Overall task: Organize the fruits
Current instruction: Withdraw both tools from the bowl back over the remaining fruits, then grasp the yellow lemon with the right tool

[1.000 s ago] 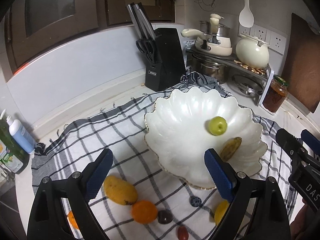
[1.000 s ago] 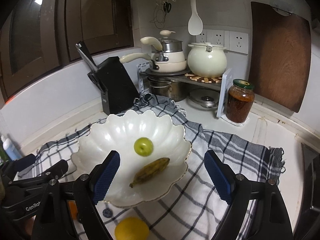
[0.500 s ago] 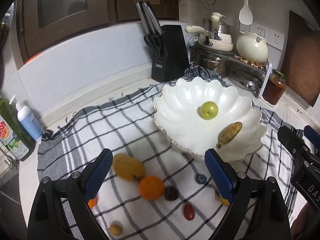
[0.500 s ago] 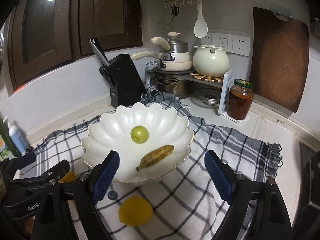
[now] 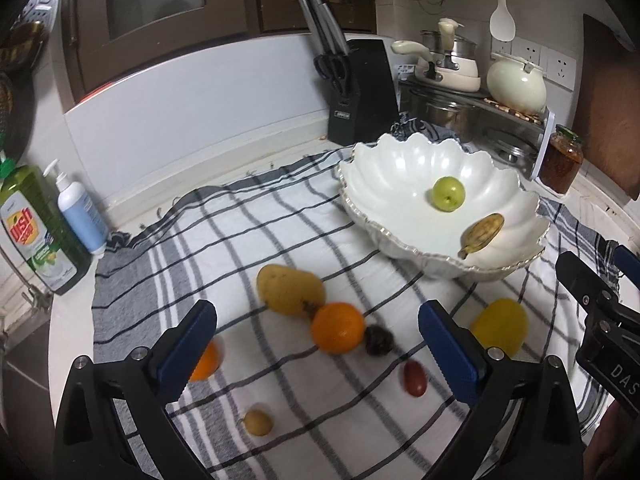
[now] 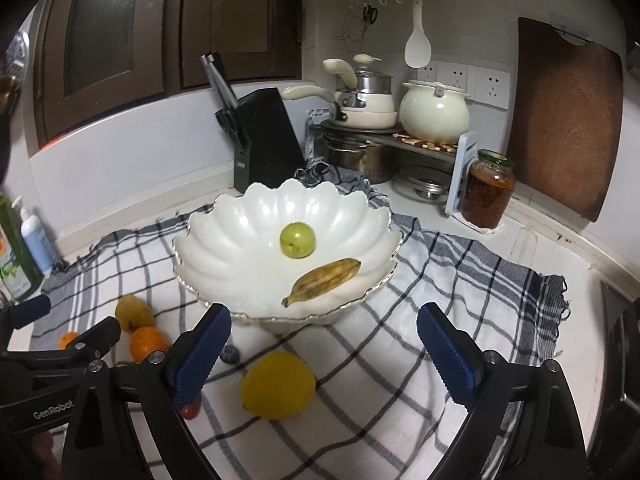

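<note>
A shiny white bowl (image 6: 248,240) with wavy edges holds a round green fruit (image 6: 297,239) and a spotty banana (image 6: 322,281). More fruit, like a smooth orange (image 5: 338,332), lies on the checked cloth (image 5: 224,232). The left gripper (image 5: 318,354) and right gripper (image 6: 322,356) are both wide open, holding nothing.

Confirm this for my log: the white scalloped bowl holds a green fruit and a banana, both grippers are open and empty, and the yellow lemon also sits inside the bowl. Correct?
Not quite. The yellow lemon lies on the checked cloth in front of the white scalloped bowl, not inside it, as the right wrist view shows. The green fruit and banana are in the bowl; left gripper and right gripper are open, empty.
</note>
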Available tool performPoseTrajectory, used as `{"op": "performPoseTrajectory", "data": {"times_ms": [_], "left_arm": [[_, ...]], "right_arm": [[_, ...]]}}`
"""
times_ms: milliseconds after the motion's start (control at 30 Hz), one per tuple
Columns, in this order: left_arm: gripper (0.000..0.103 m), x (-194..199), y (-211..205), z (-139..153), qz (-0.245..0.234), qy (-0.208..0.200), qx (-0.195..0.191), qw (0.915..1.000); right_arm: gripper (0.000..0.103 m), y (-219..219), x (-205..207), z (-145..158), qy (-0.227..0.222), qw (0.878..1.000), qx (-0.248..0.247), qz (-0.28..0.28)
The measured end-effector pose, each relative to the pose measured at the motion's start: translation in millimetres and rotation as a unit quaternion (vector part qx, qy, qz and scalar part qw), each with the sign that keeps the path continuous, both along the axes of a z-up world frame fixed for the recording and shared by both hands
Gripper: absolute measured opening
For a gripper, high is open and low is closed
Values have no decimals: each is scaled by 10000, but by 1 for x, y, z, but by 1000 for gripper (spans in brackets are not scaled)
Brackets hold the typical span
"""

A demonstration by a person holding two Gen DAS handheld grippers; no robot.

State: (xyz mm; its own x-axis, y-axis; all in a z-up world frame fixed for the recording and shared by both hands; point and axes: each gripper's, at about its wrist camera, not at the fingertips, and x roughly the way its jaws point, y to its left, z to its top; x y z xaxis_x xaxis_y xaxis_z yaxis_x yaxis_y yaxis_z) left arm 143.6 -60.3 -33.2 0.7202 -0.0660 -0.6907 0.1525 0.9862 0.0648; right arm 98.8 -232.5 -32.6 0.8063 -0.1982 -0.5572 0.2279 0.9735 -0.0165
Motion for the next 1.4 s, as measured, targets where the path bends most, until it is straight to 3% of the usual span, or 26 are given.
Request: {"op": "performPoseTrajectory", "data": {"times_ms": [600,1267,1400], "left_arm": [[103,-12,18,-37,302,175,17,9994],[103,10,18,-66,340,478,97,9982],[103,13,17,-70,327,527,135,9980]], "right_arm": [[95,20,-1,-40,223,9994,6,270],[95,16,35,-92,727,9963,170,417],[89,15,38,-98,783,9958,224,418]]}}
